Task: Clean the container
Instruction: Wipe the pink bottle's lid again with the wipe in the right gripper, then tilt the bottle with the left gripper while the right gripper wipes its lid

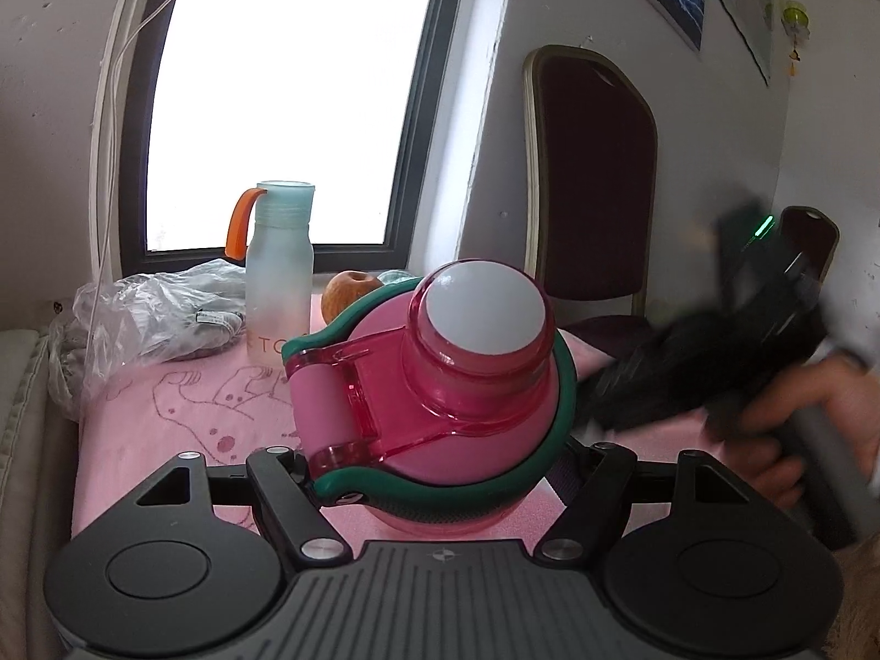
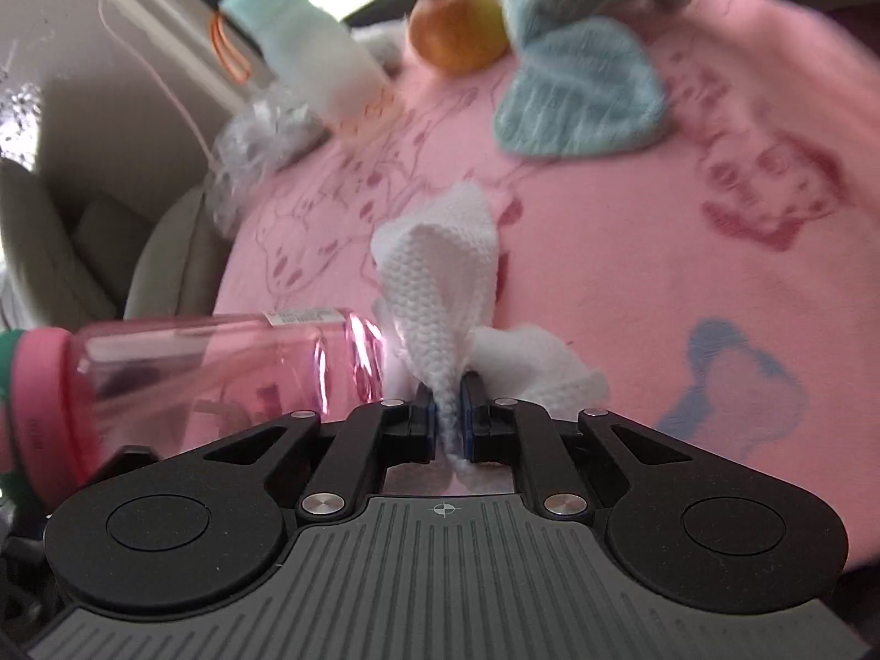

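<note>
We see the left tongs (image 1: 440,473) clamping the pink bottle (image 1: 440,379), the right tongs (image 2: 450,412) pinching a white cloth (image 2: 440,275) just beside its base; wiping seems barely begun.

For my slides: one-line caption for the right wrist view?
Right gripper pinches a white cloth beside the base of the pink bottle.

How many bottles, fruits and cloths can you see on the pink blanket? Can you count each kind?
Bottles: 2, the pink bottle in the left claw and the frosted bottle.
Fruit: 1, the apple.
Cloths: 2, the white cloth in the right claw and the blue cloth.
Total: 5
</note>
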`<state>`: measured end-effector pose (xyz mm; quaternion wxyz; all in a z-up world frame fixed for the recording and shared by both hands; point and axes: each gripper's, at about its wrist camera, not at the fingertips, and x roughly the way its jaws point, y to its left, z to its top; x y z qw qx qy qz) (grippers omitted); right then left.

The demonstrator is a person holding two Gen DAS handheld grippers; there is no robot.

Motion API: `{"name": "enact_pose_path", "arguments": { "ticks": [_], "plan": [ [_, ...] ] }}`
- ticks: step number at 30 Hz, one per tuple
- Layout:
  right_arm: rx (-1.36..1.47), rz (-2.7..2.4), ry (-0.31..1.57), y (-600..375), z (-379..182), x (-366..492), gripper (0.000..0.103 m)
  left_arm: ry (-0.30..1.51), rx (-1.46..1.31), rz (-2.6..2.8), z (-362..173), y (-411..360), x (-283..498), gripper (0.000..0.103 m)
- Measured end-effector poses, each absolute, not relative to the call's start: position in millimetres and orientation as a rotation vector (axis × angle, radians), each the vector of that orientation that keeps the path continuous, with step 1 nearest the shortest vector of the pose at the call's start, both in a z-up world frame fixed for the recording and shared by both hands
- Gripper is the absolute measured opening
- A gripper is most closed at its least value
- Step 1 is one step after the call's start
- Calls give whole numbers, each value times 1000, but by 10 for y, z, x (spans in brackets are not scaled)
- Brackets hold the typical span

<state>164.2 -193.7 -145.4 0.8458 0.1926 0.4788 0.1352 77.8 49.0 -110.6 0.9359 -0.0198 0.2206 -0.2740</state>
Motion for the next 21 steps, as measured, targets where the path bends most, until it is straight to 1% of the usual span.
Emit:
{"name": "enact_pose_path", "arguments": {
  "ticks": [4, 8, 10, 11, 12, 15, 18, 20, 21],
  "plan": [
    [536, 453, 838, -1972, -1008, 1474, 12, 454, -40, -553, -1098, 468, 774, 72],
    [741, 732, 768, -1918, -837, 1469, 12, 459, -44, -543, -1102, 467, 770, 72],
    [772, 725, 791, -1876, -913, 1543, 12, 462, -33, -539, -1106, 462, 763, 72],
    [766, 671, 814, -1873, -992, 1590, 11, 464, -31, -538, -1108, 462, 762, 72],
    [760, 618, 837, -1871, -1071, 1638, 12, 466, -33, -537, -1106, 465, 763, 72],
    [672, 399, 905, -1895, -1309, 1738, 12, 472, -37, -534, -1099, 463, 782, 72],
    [623, 272, 967, -1999, -1501, 1773, 12, 474, -45, -526, -1098, 451, 809, 72],
    [542, 231, 1030, -2023, -1612, 1758, 12, 474, -46, -522, -1099, 440, 823, 72],
    [524, 235, 1031, -2040, -1654, 1728, 8, 475, -44, -521, -1098, 434, 823, 72]
  ]
}}
